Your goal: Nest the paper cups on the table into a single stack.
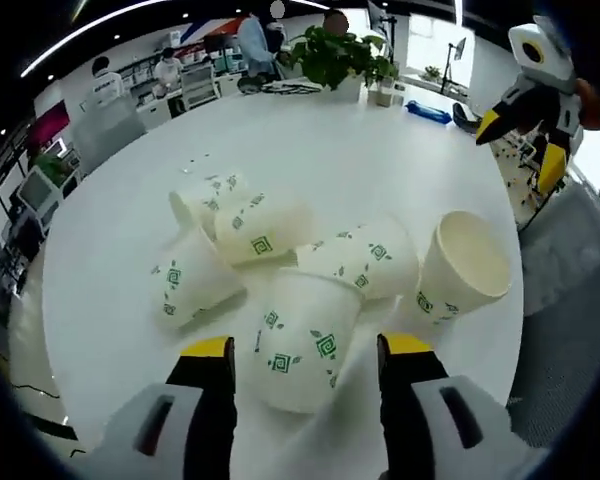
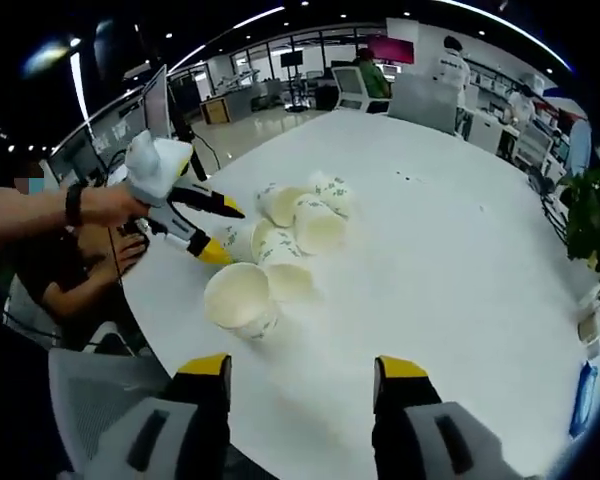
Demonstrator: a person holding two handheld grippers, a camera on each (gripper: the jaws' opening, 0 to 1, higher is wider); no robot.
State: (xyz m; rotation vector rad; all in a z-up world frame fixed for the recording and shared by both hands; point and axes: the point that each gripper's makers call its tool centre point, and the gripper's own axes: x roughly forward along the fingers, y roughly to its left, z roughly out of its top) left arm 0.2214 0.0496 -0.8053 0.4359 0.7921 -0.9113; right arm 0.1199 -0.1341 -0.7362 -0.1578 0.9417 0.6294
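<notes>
Several white paper cups with green prints lie on their sides in a cluster [image 1: 260, 232] [image 2: 292, 232] on the round white table [image 1: 380, 160] [image 2: 450, 260]. One cup [image 1: 300, 342] sits between the jaws of my left gripper [image 1: 305, 350] [image 2: 223, 232], which is open with small gaps on both sides of it. At the cluster's edge another cup [image 1: 462, 265] [image 2: 242, 297] shows its open mouth. My right gripper [image 2: 301, 367] [image 1: 520, 145] hovers open over bare table, apart from the cups, nothing between its fingers.
A potted plant [image 1: 330, 50] [image 2: 590, 220] stands at the table's far side, with a blue item [image 1: 428, 112] near it. A seated person [image 2: 40, 270] is close to the table edge by the cups. Desks and people fill the room behind.
</notes>
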